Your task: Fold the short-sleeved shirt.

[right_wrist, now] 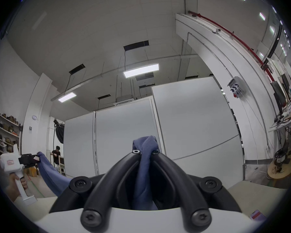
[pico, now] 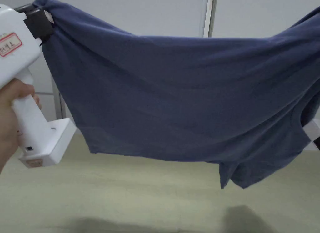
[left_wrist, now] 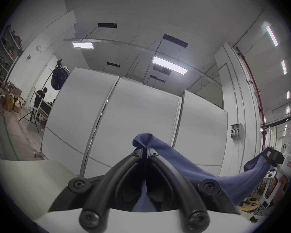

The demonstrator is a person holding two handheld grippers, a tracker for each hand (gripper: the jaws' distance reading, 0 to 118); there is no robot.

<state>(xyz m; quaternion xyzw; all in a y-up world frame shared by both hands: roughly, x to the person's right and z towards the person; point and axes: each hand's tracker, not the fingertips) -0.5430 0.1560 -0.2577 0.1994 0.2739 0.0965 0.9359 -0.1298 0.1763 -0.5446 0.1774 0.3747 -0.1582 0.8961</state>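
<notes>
Between the two grippers hangs a big dark blue short-sleeved cotton shirt (pico: 175, 96), held up in the air above a pale green flat table top (pico: 125, 193). Its right end runs off the edge of the head view, so the corner up there is cut off. One short sleeve (pico: 234, 175) droops at the bottom, lower than the rest. The cloth is soft and smooth, with a few long folds, and it sags in the middle like a hammock. It casts dark shadows on the table top below.

The white left gripper with black jaws (pico: 40, 19) is at the top left of the shirt. Its jaws are squeezed tight on a bunched corner of the cloth, and a hand (pico: 9, 118) holds its white handle. In the left gripper view the blue cloth pokes out past the closed jaw tips (left_wrist: 145, 150) and trails off to the side toward the other gripper.

The right gripper (right_wrist: 145, 151) pinches the other end. A thick fold of blue cloth is clamped between its two black jaws and sticks out above them.

White wall panels (pico: 140, 11) stand behind the shirt.
</notes>
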